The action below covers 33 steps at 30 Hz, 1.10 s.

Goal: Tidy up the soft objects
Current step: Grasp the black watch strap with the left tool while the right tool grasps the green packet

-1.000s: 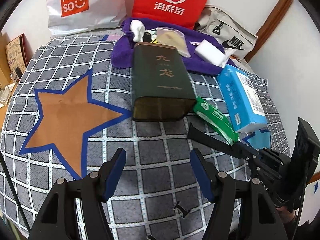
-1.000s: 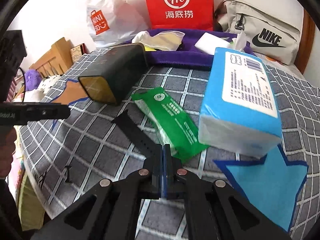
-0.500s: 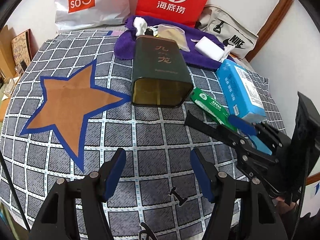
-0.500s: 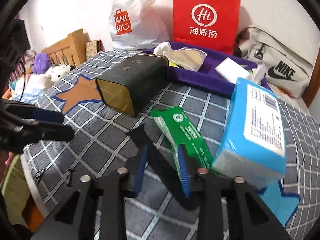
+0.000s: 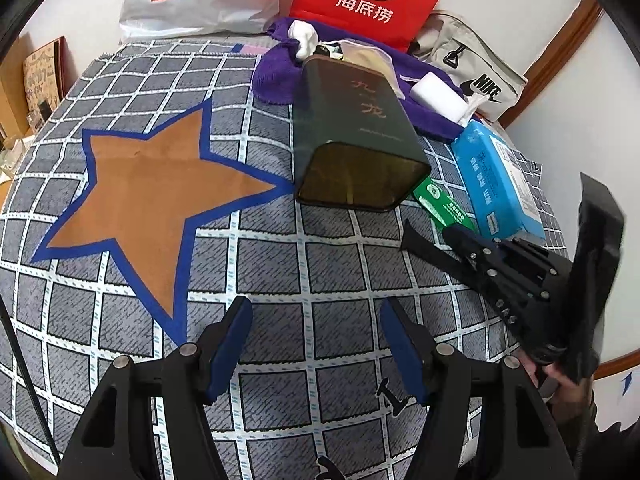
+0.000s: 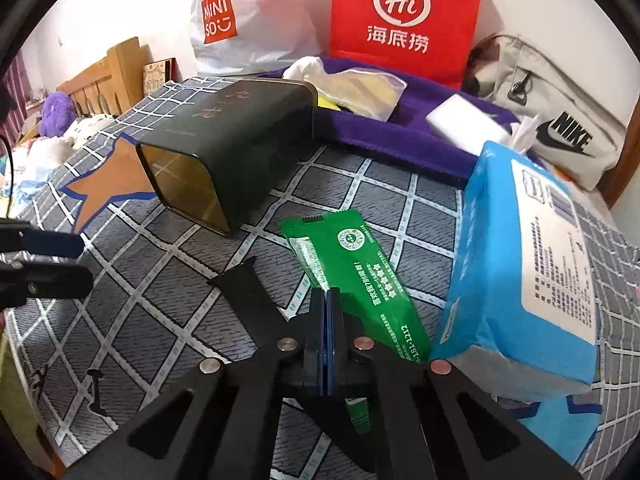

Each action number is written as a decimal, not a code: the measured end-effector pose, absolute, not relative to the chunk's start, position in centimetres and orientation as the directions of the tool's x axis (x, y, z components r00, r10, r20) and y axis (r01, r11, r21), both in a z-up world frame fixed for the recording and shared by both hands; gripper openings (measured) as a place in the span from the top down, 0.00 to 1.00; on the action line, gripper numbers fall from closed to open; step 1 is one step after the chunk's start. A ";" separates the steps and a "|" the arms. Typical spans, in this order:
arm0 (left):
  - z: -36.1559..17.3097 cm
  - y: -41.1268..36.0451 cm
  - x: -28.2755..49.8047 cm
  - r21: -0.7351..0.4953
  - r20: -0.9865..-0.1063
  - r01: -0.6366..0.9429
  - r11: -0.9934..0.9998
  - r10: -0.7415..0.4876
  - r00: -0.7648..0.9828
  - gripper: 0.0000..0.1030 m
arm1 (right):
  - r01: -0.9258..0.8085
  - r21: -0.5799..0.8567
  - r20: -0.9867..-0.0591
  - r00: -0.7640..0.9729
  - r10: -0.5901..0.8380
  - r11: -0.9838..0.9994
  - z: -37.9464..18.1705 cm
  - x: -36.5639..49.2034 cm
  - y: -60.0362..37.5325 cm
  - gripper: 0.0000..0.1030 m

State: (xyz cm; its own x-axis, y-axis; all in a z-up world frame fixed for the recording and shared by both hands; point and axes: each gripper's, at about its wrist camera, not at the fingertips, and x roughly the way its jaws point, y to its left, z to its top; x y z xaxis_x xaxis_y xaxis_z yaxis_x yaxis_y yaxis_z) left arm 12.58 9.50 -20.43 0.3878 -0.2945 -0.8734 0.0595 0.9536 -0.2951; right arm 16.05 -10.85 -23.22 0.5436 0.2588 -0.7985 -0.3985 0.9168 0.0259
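Two grippers work over the grid-patterned blanket (image 5: 280, 264), both tilted steeply downward. The left gripper (image 5: 316, 344) hangs with its blue-padded fingers (image 5: 232, 344) well apart and nothing between them, only bare blanket below. Ahead of it and slightly to its right lies a dark green tin (image 5: 356, 140) on its side, open mouth turned toward the gripper. To its left front spreads an orange star (image 5: 148, 192) with a blue border, printed on the blanket.

The right gripper (image 6: 329, 300) has its jaws pressed flat together; they opened and have just closed again, and whether anything is caught between them cannot be told. Its tips sit over the near end of a green packet (image 6: 352, 268), which lies flat just ahead and runs under the gripper body. Just to the right of the gripper stands a blue tissue pack (image 6: 520, 264), its near corner touching the packet's edge. Ahead and to the left is the tin. Beyond these lies a purple towel (image 6: 400, 136) carrying a white block (image 6: 464, 124) and a clear plastic bag (image 6: 360, 88). Farther back, against the wall, stand a red paper bag (image 6: 404, 16), a white shopping bag (image 6: 248, 16) and a grey Nike bag (image 6: 560, 120). A hand (image 5: 560, 380) is partly visible at the back of the right gripper in the left view.
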 end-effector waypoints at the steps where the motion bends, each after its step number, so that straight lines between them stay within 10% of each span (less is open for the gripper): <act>1: -20.5 9.4 12.5 -0.294 -0.875 0.059 0.954 -0.294 0.385 0.37 | -0.412 0.062 -0.793 0.532 0.296 0.909 -22.8 15.8 -11.0 0.99; 33: -21.5 -6.6 17.5 -0.233 -0.891 0.169 0.958 -0.280 0.357 0.35 | -0.331 0.250 -0.780 0.487 0.392 0.910 -22.5 6.8 -24.4 0.91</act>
State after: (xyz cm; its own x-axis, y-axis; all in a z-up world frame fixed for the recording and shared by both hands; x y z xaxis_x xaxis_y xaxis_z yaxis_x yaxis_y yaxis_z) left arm 17.47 -6.58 -21.48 0.3574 -0.2799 -0.8910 0.1690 0.9577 -0.2331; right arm 6.83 -24.43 -22.47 0.4875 0.3919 -0.7802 -0.3307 0.9099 0.2505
